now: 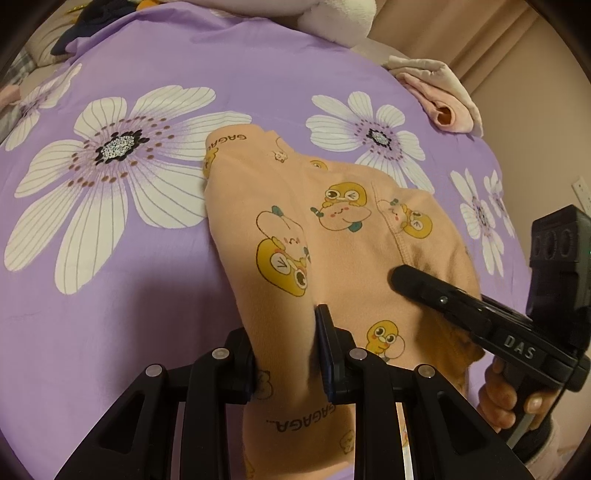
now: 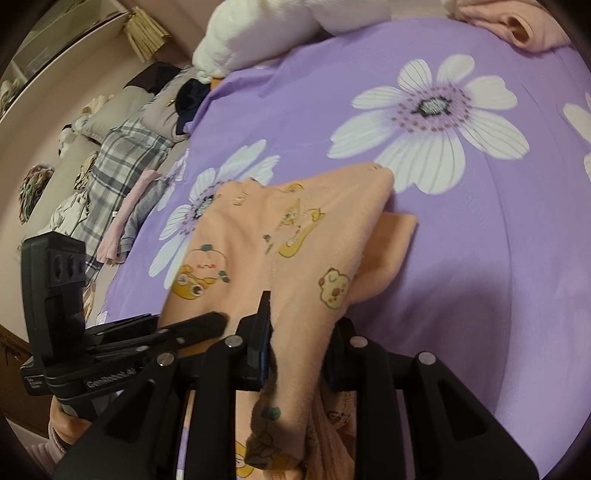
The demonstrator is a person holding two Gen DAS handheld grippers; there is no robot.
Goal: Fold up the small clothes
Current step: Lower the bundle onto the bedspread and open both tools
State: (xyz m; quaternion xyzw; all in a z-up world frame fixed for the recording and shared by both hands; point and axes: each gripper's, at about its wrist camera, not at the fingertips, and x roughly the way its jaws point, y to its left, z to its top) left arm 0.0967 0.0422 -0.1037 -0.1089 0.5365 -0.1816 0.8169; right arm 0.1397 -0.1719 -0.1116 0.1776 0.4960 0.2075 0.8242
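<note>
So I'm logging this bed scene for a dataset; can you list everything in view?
Peach garment: one, peach with cartoon ducks, mid-bed, bunched between both claws.
Bedsheet: one, purple with white flowers, under everything.
Pink folded cloth: one, pale pink, far right corner.
White plush: one, white, bed's far edge.
Plaid cloth: one, grey-white, bed's left side.
Dark garment: one, navy, near plush.
Left claw: black, gripping garment.
Right claw: black, garment between its fingers.
Hand: one, holding right claw's handle.
</note>
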